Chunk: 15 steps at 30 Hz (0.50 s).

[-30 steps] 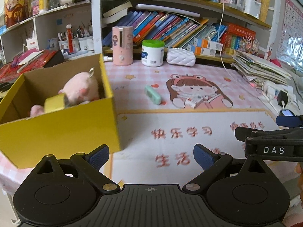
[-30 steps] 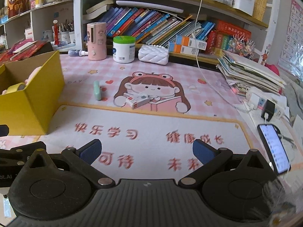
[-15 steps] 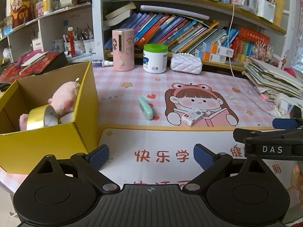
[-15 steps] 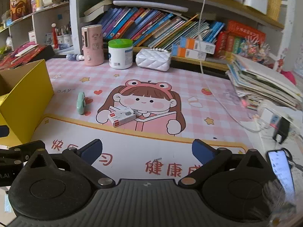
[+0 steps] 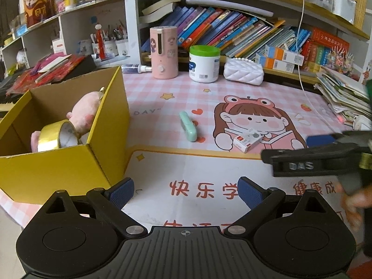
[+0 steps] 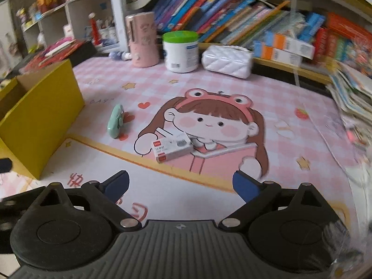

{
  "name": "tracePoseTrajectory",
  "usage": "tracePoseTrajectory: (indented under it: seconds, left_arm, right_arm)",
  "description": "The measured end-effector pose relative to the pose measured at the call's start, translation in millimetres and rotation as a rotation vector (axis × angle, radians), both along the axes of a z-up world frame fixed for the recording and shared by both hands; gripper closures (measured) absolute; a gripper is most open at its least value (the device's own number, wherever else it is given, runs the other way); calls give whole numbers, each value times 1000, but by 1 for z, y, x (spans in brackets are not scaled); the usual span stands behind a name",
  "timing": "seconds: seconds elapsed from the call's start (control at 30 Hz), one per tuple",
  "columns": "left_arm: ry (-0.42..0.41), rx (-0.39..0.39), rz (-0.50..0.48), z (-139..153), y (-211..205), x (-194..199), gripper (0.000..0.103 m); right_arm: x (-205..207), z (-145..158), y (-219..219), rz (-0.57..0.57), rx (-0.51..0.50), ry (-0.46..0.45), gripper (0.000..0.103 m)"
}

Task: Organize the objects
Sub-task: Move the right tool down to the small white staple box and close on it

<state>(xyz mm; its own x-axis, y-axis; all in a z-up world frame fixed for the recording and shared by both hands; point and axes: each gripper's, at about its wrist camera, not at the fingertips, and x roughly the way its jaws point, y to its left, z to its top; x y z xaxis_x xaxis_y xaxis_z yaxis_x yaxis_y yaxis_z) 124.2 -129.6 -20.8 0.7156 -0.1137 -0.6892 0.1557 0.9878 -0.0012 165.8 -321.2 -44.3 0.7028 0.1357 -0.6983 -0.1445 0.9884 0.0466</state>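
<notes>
Two grippers: we see both spread wide, nothing between the pads.
Right gripper (image 6: 181, 184): jaws have just been closing a little, nothing between them; we note it aimed at the small white-and-red box (image 6: 171, 147), not touching it.
Left gripper (image 5: 186, 194): released, hovering over the printed desk mat (image 5: 200, 169) just beside the yellow cardboard box (image 5: 55, 169).
Mint-green case (image 5: 188, 126): we find it lying on the mat, between the yellow box and the small box.
Box contents: gold tape roll (image 5: 55, 136) leaning on a pink plush toy (image 5: 84, 110).
Back edge: pink dispenser (image 5: 163, 52), green-lidded jar (image 5: 204, 64), white quilted pouch (image 5: 243, 74).
</notes>
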Motion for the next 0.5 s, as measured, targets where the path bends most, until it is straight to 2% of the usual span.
tracePoseTrajectory:
  seconds: [0.27,0.5]
  left_arm:
    - [8,5,17,-1,-2,3,6]
    - [11,-7,15,-2,-3,7,6]
  right_arm:
    - [40,-19,4,111,-38,-38,7]
    - [71,-33,12,173,-53,-32,9]
